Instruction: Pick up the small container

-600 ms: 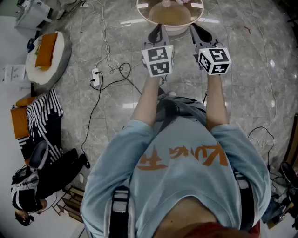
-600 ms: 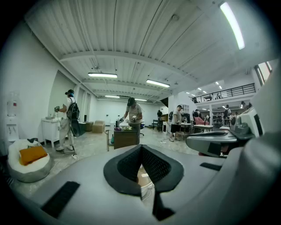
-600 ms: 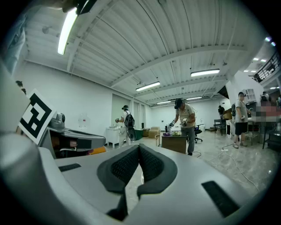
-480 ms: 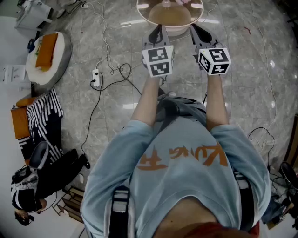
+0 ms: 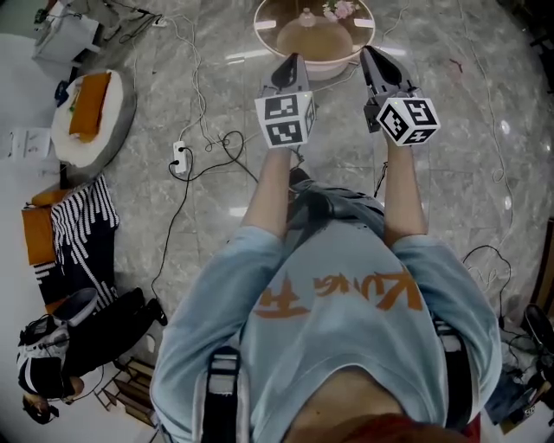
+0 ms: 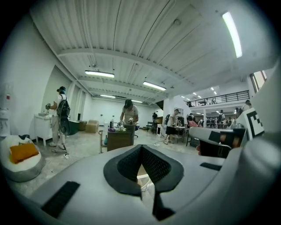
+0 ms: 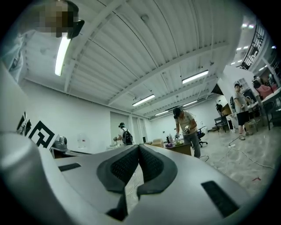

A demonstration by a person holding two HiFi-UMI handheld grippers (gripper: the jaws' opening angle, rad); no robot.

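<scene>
With the left gripper (image 5: pixel 292 62) and the right gripper (image 5: pixel 374 57) both closed and empty, the jaws should be opened before the round desk (image 5: pixel 325 45) is reached.

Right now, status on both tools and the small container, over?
Left tool shut, empty. Right tool shut, empty. Small container not held; can't single it out on round table ahead. No obstruction seen.

Bright ceiling strips (image 6: pixel 99 74), floor (image 5: pixel 450 173) glare, fisheye edges
</scene>
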